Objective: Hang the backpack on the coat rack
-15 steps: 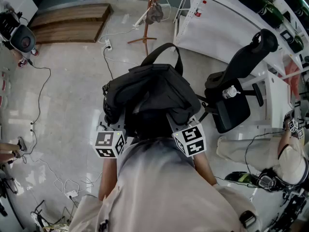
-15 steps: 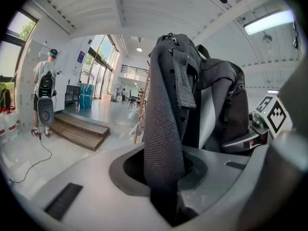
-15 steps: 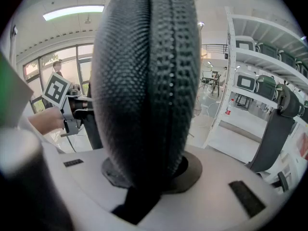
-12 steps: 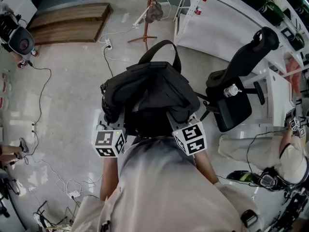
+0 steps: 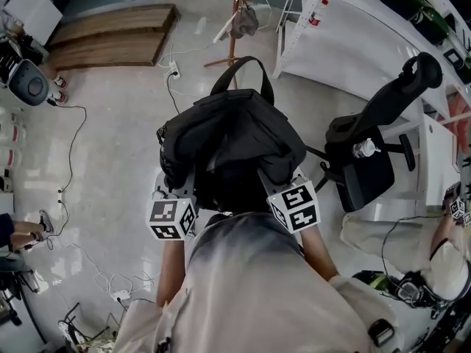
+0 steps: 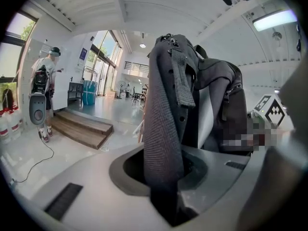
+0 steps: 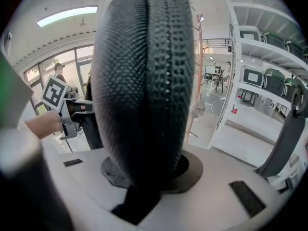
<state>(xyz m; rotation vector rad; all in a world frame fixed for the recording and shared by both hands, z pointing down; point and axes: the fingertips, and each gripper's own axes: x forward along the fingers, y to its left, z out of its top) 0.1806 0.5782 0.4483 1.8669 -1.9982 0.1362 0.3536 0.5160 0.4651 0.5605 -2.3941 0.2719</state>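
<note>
A black backpack (image 5: 232, 138) hangs in the air in front of me, its top carry loop (image 5: 240, 72) standing up on the far side. My left gripper (image 5: 175, 193) is shut on a grey padded shoulder strap (image 6: 163, 143) of the backpack. My right gripper (image 5: 283, 186) is shut on a black mesh-padded part (image 7: 144, 95) of the backpack. Ahead stands the wooden coat rack (image 5: 235, 20), with a grey cloth (image 5: 244, 22) hanging on it; its pole (image 7: 197, 76) also shows in the right gripper view, beyond the bag.
A black office chair (image 5: 372, 149) stands close at the right, beside white shelving (image 5: 353, 43). A low wooden platform (image 5: 110, 34) lies at the far left. Cables (image 5: 70, 145) run across the pale floor. People stand at the left edge (image 6: 45, 95) and sit at the right (image 5: 449, 241).
The backpack and both grippers have moved forward towards the coat rack, which now lies closer; the chair has slid back and right in view. Both grips are unchanged.
</note>
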